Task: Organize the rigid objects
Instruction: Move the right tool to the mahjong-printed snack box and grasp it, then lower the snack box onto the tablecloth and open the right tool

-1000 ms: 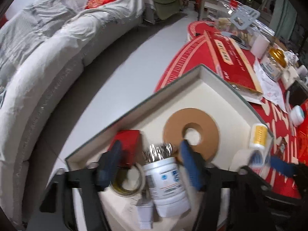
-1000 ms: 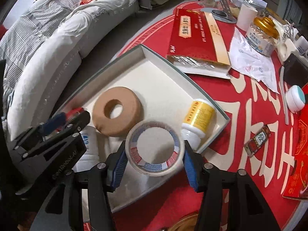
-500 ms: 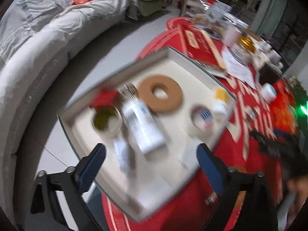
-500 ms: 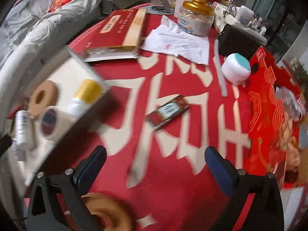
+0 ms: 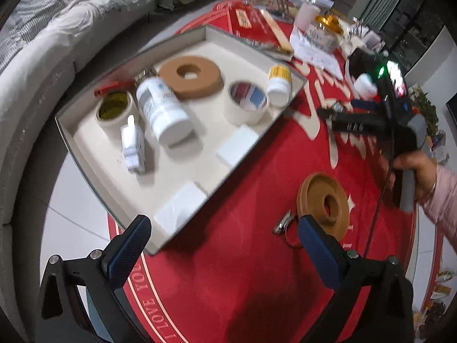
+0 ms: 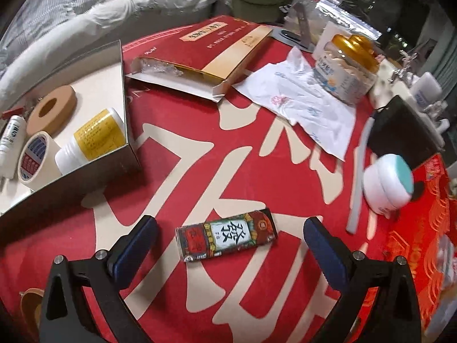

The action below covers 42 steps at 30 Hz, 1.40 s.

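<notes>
Between right gripper (image 6: 230, 247) fingers, lower centre: small packet (image 6: 226, 237) flat on red desk (image 6: 257, 148), jaws just opened, spread, gripping nothing. Left gripper (image 5: 221, 245) likewise released, empty. Risk: thin packet sliding, pinch missed; tray (image 5: 160, 44) upper left.

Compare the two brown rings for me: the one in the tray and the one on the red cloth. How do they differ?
The ring in the tray is lighter tan, thick and flat-faced; the ring on the cloth is darker, glossier and has a raised lip around its hole. The first sits inside the tray among bottles and tape; the second lies alone on the tablecloth. Both lie flat, with round centre holes.
</notes>
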Motion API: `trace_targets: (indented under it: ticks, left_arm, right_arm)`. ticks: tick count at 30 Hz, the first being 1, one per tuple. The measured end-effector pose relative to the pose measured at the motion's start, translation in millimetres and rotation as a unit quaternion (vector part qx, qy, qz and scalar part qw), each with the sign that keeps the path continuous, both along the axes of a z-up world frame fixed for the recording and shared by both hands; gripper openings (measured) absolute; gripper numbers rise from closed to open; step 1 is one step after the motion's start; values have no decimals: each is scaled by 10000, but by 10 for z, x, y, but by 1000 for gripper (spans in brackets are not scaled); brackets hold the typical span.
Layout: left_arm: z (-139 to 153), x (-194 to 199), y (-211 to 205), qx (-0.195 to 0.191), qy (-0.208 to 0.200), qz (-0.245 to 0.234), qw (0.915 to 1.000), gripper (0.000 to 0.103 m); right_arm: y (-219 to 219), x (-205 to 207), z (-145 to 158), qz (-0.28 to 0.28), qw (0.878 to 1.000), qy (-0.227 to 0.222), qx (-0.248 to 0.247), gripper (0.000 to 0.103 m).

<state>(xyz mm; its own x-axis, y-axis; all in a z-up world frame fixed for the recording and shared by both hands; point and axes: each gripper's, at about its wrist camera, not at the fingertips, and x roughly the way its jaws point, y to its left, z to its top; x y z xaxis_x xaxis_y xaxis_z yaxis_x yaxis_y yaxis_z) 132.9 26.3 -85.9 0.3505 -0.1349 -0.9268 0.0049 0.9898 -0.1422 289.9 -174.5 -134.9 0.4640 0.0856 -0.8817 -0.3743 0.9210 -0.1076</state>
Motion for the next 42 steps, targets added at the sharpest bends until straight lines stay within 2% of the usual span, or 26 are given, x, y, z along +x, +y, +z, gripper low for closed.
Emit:
trace_targets:
  ticks: [1,3,4,6,10,12,16,18,20,23,26,29,32,33,34,35,37,42]
  left_arm:
    - [-30,-12,-23,55,74,-13,10000,103]
    - [-98,-39,-102,239,201,-53,9995,103]
    - [-102,-55,-154,375,155,-85,9991,103]
    - [-102,-62,-235,480,171,-145,9986,103]
    - [-68,-75,-353,204,203,-313,9991,103]
    - [-70,-106,-457,103,220,-521,9983,103]
    - [-67,-208,-640,263,88,-870,9958,103]
    - [-53,-307,-621,385,28,-798,9961,103]
    - [-80,-389,-540,378,117,-690,9968,103]
    - [-100,-432,-424,407,225,-492,9977,103]
    - [-40,-452,-325,393,145,-308,9986,103]
    - [4,-437,-286,373,80,-241,9990,103]
    - [4,-377,-319,346,44,-194,9992,103]
    - [-1,-355,-346,353,40,-188,9992,103]
    - [-9,-339,-388,380,15,-197,9991,103]
    - [-19,-315,-435,409,1,-218,9989,103]
    - [-43,-279,-529,448,-34,-284,9986,103]
    - [-228,-146,-804,683,0,-528,9963,103]
  right_arm:
    - [-29,7,-7,-17,9998,82,154,91]
    - [-64,10,-11,-43,9980,284,565,77]
    - [-50,-13,-4,-84,9980,260,579,72]
    - [14,-70,5,-148,9986,201,471,72]
    - [27,-167,-1,-437,9966,394,576,72]
    - [39,-391,17,-481,9961,442,594,72]
    - [-72,-882,112,-768,9944,448,571,72]
    - [-184,-1131,181,-1043,9918,456,585,72]
    - [-211,-1316,274,-1099,9890,510,847,72]
    - [-38,-1418,363,-858,9887,533,1105,72]
    - [207,-1418,348,-520,9907,601,1108,72]
    - [381,-1401,207,-430,9941,846,525,72]
    - [239,-1315,180,-929,9929,746,3,72]
    - [128,-1268,162,-1243,9896,615,-392,72]
    - [58,-1251,162,-1377,9876,575,-483,72]
    - [-55,-1247,177,-1552,9853,583,-422,72]
    - [-259,-1321,259,-1749,9823,671,33,72]
    - [-448,-1659,317,-1925,9778,773,307,72]
